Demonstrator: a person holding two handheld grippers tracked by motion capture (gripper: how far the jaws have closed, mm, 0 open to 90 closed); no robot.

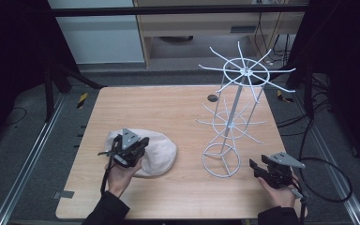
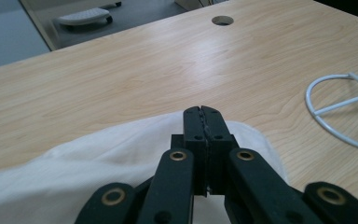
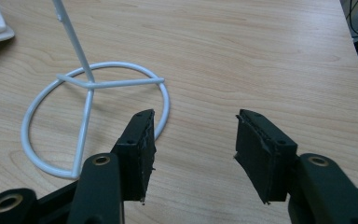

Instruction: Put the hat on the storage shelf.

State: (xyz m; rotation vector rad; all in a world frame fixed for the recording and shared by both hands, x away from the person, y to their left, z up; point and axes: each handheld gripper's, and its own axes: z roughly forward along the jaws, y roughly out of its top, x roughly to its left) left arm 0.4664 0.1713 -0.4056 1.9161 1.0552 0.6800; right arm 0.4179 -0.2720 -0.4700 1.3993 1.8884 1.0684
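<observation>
High view: the cream cloth hat [image 1: 157, 152] lies flat on the wooden table [image 1: 168, 112], at about 8 o'clock from the table's centre. It looks soft, light and limp, so it will likely sag and fold when lifted; a pinch on its rim or a fold of fabric should hold better than a grip on the broad crown. The left gripper [image 1: 130, 146] rests over the hat's 9 o'clock edge, its jaws pressed together; the left gripper view shows the hat [image 2: 74, 163] beneath them, but whether fabric is caught between them cannot be told. At 3 o'clock from the hat stands the white wire rack [image 1: 234, 117], stiff and top-heavy in appearance. The right gripper [image 1: 261, 169] sits at 4 o'clock of the rack's ring base [image 3: 51, 135], jaws spread, grasping nothing.
</observation>
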